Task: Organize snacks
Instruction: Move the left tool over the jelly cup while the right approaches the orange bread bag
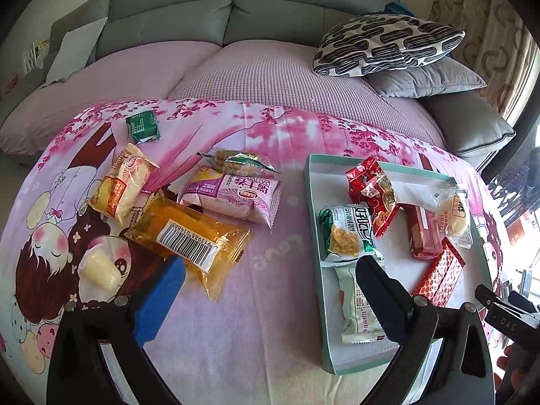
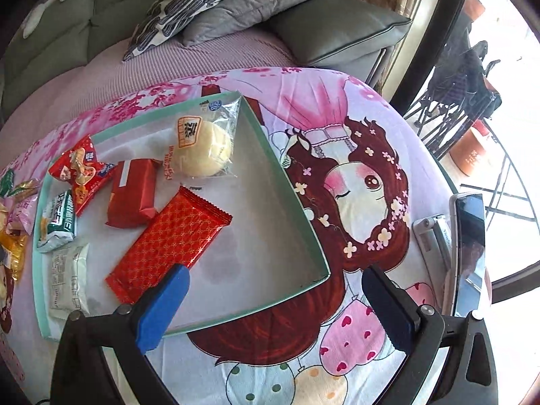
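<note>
Just six snacks in tray (image 2: 290, 185)

Grey sofa (image 1: 175, 10), patterned pillow (image 1: 388, 44), cartoon cloth (image 1: 270, 303), phone (image 2: 467, 253) on stand

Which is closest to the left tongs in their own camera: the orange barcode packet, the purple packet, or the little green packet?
1. Orange barcode packet, just ahead of the left tongs, beside their left pad.
2. Purple packet, behind it, mid-cloth.
3. Green packet, far left, near the sofa.
</note>
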`<action>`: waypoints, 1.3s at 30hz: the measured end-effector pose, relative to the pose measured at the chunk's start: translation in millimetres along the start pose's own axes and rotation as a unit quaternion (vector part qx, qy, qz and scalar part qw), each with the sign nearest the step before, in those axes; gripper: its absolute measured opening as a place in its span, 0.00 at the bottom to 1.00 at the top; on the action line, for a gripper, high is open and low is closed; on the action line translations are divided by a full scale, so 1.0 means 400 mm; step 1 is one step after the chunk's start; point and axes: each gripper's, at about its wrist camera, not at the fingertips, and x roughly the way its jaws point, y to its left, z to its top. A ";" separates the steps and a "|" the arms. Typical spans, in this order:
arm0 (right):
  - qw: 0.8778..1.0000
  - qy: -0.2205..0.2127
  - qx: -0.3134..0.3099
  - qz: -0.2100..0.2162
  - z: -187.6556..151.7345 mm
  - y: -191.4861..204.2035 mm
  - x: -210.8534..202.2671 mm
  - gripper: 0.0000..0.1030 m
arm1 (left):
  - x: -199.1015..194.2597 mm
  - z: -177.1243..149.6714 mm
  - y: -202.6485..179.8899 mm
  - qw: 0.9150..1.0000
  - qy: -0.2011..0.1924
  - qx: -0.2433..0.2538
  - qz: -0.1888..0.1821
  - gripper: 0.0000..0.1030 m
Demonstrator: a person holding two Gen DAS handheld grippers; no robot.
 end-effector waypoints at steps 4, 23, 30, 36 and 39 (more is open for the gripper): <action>1.000 0.000 -0.011 0.023 -0.001 0.032 0.008 1.00 | 0.001 0.000 -0.001 1.000 0.000 0.001 0.001 0.98; 0.976 -0.050 -0.089 0.192 -0.004 0.344 -0.076 1.00 | -0.067 0.023 0.296 0.986 -0.047 -0.104 0.120 0.98; 0.965 -0.051 -0.118 0.229 -0.022 0.430 -0.085 1.00 | -0.080 0.024 0.348 0.981 -0.052 -0.134 0.134 0.98; 0.959 -0.050 -0.147 0.237 -0.041 0.490 -0.094 1.00 | -0.056 0.023 0.364 0.976 -0.039 -0.135 0.164 0.98; 0.957 -0.043 -0.147 0.246 -0.047 0.507 -0.094 1.00 | -0.039 0.019 0.384 0.978 -0.023 -0.143 0.153 0.98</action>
